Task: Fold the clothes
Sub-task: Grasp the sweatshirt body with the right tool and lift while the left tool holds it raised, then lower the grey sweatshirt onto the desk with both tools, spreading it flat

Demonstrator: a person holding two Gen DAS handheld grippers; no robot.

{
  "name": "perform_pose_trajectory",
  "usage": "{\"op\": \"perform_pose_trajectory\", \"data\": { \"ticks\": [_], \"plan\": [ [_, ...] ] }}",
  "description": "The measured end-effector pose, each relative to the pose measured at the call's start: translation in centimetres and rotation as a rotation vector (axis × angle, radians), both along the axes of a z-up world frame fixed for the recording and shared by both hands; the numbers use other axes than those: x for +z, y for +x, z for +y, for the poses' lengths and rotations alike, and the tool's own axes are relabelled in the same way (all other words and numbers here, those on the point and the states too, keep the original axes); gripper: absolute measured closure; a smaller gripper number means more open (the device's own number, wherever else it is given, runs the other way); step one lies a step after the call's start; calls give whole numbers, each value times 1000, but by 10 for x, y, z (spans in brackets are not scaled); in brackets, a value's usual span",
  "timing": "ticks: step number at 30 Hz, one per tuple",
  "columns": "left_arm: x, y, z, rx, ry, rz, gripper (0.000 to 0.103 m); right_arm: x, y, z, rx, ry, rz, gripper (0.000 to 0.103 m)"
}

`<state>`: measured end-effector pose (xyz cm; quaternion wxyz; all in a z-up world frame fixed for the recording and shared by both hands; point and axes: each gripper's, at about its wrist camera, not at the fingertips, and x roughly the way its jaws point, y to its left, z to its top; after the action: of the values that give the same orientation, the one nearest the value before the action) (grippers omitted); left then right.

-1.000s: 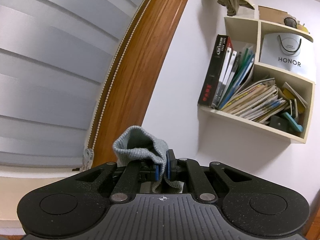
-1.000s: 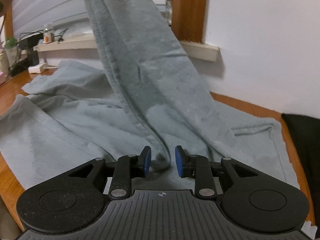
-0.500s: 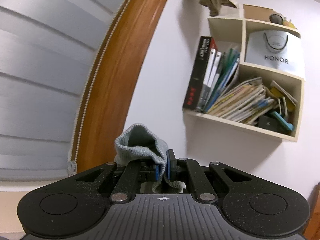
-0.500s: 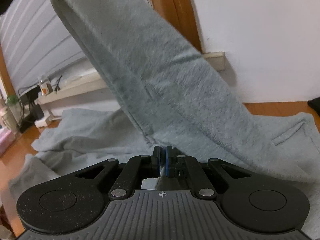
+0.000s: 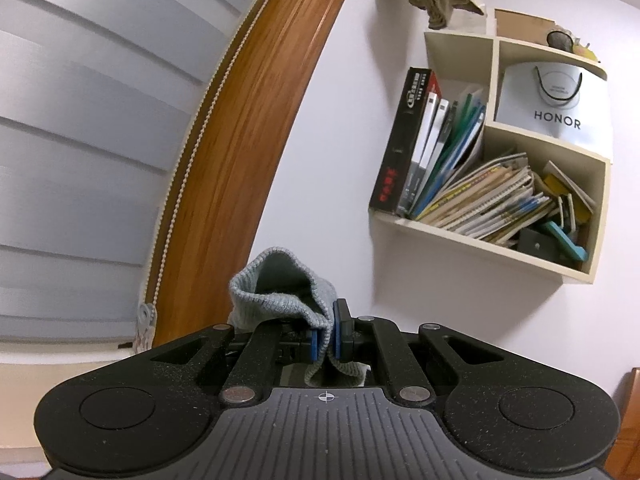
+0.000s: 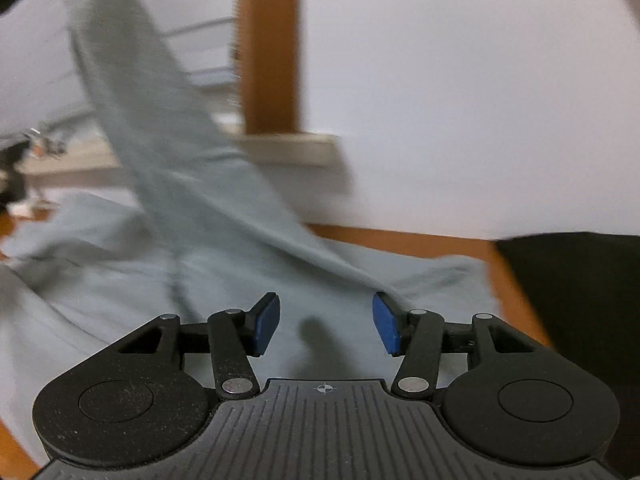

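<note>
A grey-blue garment [image 6: 120, 280] lies spread on a wooden table [image 6: 400, 240]. One long part of it rises in a taut band [image 6: 132, 112] toward the upper left. My left gripper [image 5: 325, 338] is shut on the garment's ribbed cuff [image 5: 280, 292] and holds it high, facing the wall. My right gripper [image 6: 326, 326] is open and empty just above the cloth, its right pad close to the lifted band's lower edge. This view is blurred.
A wall shelf [image 5: 492, 232] holds books and a white HONOR bag [image 5: 556, 108]. A wooden window frame [image 5: 248, 152] with blinds [image 5: 80, 140] is at left. A black object [image 6: 572, 280] lies at the table's right. A windowsill [image 6: 288, 148] runs behind the table.
My right gripper shut on the lifted cloth half a second ago, and now it is open wide and has let go. The left gripper has kept hold of the cuff and swung slightly.
</note>
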<state>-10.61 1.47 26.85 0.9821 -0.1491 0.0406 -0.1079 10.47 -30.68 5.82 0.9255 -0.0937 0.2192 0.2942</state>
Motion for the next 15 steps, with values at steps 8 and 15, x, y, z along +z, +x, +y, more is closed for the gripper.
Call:
{"op": "perform_pose_trajectory", "data": {
  "ticks": [8, 15],
  "plan": [
    [-15, 4, 0, -23, 5, 29, 95, -12, 3, -8, 18, -122, -32, 39],
    [-36, -8, 15, -52, -17, 62, 95, -19, 14, -17, -9, -102, 55, 68]
  ]
}}
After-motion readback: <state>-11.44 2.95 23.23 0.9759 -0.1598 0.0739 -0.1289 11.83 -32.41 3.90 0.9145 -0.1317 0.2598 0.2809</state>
